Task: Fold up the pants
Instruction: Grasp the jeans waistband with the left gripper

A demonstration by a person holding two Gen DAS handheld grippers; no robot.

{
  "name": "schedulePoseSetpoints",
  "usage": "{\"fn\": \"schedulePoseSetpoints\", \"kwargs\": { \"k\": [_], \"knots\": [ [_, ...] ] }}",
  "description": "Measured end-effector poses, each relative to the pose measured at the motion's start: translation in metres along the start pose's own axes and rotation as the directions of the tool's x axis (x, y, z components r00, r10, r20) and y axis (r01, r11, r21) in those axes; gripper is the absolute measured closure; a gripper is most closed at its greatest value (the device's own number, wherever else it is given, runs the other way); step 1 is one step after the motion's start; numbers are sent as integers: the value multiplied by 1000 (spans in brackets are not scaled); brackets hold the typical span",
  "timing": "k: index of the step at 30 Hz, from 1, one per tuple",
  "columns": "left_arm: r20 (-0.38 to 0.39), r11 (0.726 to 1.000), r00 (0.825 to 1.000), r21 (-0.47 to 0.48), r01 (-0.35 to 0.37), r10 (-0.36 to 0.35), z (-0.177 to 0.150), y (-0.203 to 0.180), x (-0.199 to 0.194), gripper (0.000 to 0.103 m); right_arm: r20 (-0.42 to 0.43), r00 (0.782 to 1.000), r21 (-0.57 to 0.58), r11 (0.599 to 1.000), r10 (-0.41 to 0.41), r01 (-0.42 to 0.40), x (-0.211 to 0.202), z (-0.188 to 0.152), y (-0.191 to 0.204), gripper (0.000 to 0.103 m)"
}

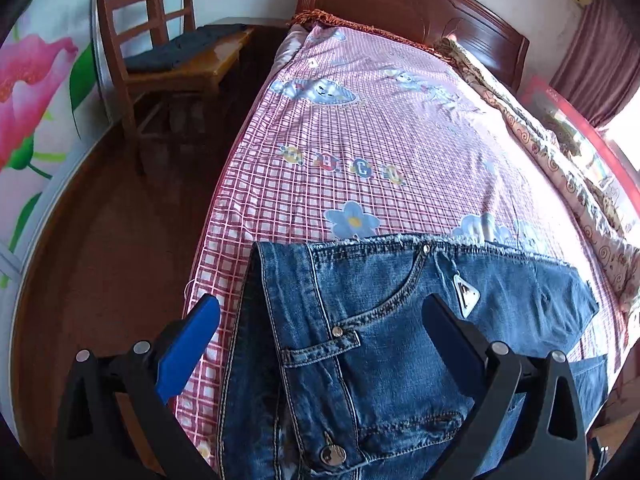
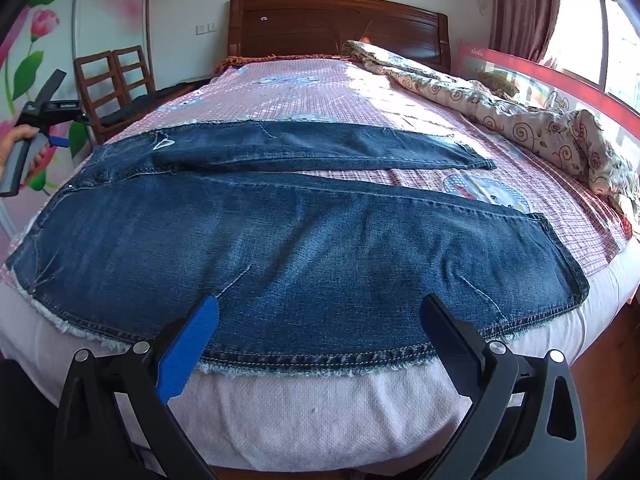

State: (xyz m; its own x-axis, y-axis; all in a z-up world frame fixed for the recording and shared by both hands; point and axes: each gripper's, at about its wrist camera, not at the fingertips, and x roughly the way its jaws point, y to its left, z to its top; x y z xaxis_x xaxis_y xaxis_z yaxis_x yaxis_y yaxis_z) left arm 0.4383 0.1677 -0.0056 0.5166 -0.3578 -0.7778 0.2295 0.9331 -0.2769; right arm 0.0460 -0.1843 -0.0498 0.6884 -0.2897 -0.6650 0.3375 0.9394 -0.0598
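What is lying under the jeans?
The jeans lie on a pink checked sheet; a white mattress edge shows below. Anything directly beneath the denim is covered.

blue denim pants [image 1: 380, 360]: the bottom edge of the left wrist view cuts off the waist part.
far pant leg [image 2: 320, 146]: its waist end is too small to see well.
dark folded cloth on the wooden chair [image 1: 184, 50]: too far to tell what it is.
red-framed board beside the bed [image 2: 560, 80]: the crumpled flowery quilt [image 2: 520, 120] hides its lower part.
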Motion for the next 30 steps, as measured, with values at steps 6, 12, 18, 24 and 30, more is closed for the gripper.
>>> {"fn": "schedulePoseSetpoints", "kwargs": {
  "k": [6,12,18,24,30],
  "knots": [
    [-79,975,982,-160,155,-169,20,37,49,14,-27,999,-48,999,26,-27,4,5,20,3],
    [-126,962,965,-182,206,-230,24,44,76,20,-65,997,-46,998,37,-40,11,6,25,3],
    [-166,981,971,-117,154,-173,22,38,90,44,-91,995,-44,998,43,-48,16,3,28,3],
    [-158,994,981,-40,103,-108,16,25,75,87,-117,992,-17,998,53,-55,23,1,25,3],
    [-33,995,996,-67,76,-78,17,10,38,91,-74,995,15,998,68,-67,12,13,3,3]
  ]
}}
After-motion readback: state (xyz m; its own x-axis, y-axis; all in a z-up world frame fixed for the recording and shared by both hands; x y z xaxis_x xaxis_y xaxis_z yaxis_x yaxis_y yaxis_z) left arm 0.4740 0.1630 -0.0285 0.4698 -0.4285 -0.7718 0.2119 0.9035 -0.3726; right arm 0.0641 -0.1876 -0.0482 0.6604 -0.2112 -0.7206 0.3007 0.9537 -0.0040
